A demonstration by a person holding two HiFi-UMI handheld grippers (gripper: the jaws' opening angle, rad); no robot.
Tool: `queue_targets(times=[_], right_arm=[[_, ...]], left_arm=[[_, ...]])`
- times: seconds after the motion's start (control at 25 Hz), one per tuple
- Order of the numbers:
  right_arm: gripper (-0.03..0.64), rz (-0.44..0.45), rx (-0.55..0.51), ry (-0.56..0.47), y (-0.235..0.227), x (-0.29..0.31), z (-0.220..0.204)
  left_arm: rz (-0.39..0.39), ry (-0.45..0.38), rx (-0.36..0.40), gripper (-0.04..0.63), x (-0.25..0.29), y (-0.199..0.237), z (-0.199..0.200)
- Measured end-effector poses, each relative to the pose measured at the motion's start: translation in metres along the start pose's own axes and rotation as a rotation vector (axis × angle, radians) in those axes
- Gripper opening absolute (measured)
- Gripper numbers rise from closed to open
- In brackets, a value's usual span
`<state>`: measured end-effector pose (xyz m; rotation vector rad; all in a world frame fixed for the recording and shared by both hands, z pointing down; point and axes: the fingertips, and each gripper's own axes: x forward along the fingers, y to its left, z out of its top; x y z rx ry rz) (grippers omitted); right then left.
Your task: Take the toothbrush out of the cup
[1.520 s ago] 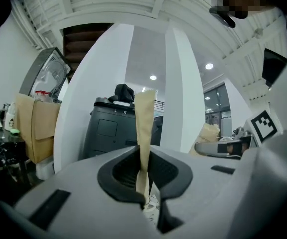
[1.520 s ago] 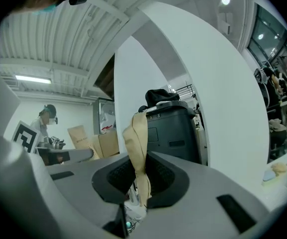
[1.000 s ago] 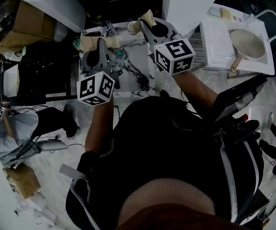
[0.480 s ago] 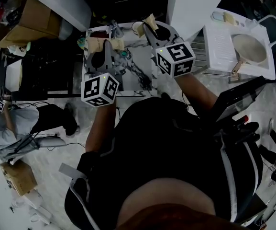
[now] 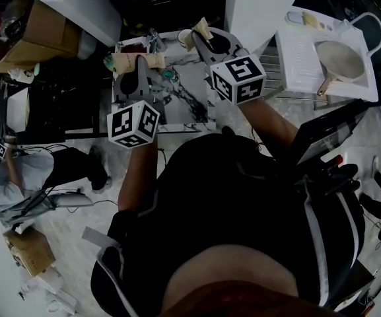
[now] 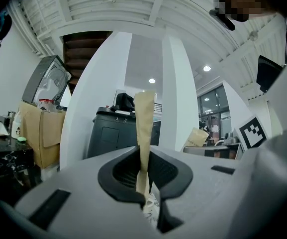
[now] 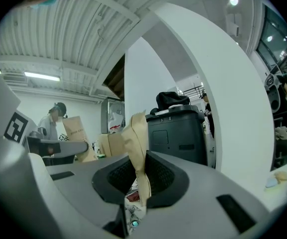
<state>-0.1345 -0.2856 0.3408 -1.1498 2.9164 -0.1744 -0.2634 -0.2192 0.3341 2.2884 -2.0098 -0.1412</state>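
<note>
The head view is dark. A small marble-topped table (image 5: 193, 94) stands in front of me, with a clear cup-like thing (image 5: 154, 39) at its far edge; I cannot make out a toothbrush. My left gripper (image 5: 137, 63) hovers level over the table's left part. My right gripper (image 5: 200, 32) is level over its far right part. Both have tan-wrapped fingertips (image 6: 144, 133) (image 7: 136, 153) pressed together, with nothing seen between them. A small teal thing (image 5: 169, 74) lies between the two grippers.
A white sink unit (image 5: 296, 58) holding a pan stands at the right. A cardboard box (image 5: 38, 28) sits at the left. A person crouches on the floor at far left (image 5: 12, 177). Ahead are a black bin (image 6: 118, 133) and a white column (image 6: 175, 93).
The head camera has swayed slightly. Both grippers stay where they were, with their fingertips still together.
</note>
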Motion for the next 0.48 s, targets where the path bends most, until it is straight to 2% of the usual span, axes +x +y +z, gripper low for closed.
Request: queue_targets(times=[0.48], right_arm=[[0.052,-0.020,-0.018,0.005,0.0004,-0.0001,0.0000]], left_arm=[[-0.038,0.002,-0.016,0.031,0.0055,-0.0074,-0.0022]])
